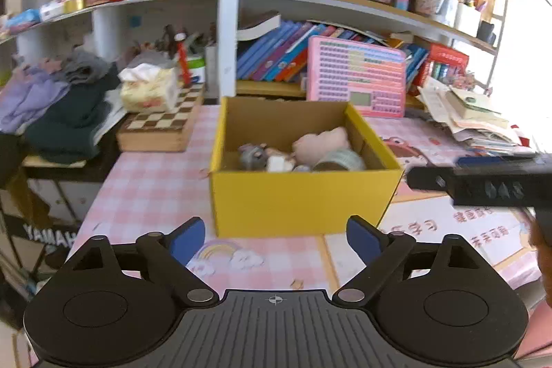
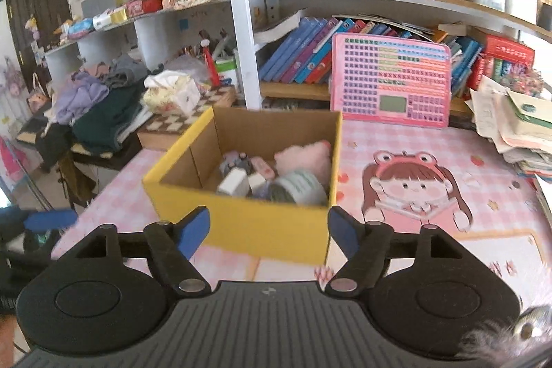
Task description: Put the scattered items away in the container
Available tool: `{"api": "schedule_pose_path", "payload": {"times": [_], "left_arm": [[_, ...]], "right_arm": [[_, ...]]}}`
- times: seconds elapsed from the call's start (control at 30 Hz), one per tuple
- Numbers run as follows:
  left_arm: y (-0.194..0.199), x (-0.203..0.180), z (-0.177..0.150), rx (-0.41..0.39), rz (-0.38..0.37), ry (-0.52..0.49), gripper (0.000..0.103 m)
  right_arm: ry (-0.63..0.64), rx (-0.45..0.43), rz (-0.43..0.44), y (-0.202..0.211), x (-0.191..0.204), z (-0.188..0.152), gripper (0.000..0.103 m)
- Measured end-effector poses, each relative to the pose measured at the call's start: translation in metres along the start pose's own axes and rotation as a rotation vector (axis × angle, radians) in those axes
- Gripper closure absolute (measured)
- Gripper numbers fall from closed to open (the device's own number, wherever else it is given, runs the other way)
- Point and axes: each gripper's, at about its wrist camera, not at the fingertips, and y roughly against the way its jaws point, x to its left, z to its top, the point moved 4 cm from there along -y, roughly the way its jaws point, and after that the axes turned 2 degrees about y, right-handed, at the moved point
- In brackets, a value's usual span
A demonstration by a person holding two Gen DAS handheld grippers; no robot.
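Both the left gripper [image 1: 276,238] and right gripper [image 2: 269,231] have spread, empty jaws; the yellow box [image 1: 296,199] stands straight ahead of both, nearer the right.

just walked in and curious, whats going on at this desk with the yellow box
A person is tidying small items into the yellow box on the pink checked table, holding a gripper in each hand. The box already holds a pink plush, a roll of tape, a small white bottle and a grey toy. Both the left gripper and right gripper are open and empty, held just short of the box. No loose items show on the table near it.
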Motion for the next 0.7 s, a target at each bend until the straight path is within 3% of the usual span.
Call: {"api": "schedule_pose_path", "payload": {"times": [0.23, 0.47, 0.7], "left_arm": [[0.012, -0.004, -0.033, 0.013, 0.058, -0.071, 0.006], [0.015, -0.018, -0.051, 0.042, 0.032, -0.144, 0.006], [0.016, -0.025, -0.072, 0.093, 0.039, -0.134, 0.004]], "right_arm": [[0.005, 0.039, -0.053, 0.015, 0.006, -0.051, 0.020], [-0.011, 0.094, -0.090, 0.020, -0.001, -0.078, 0.014], [-0.004, 0.150, -0.109, 0.027, 0.004, -0.103, 0.010]]}}
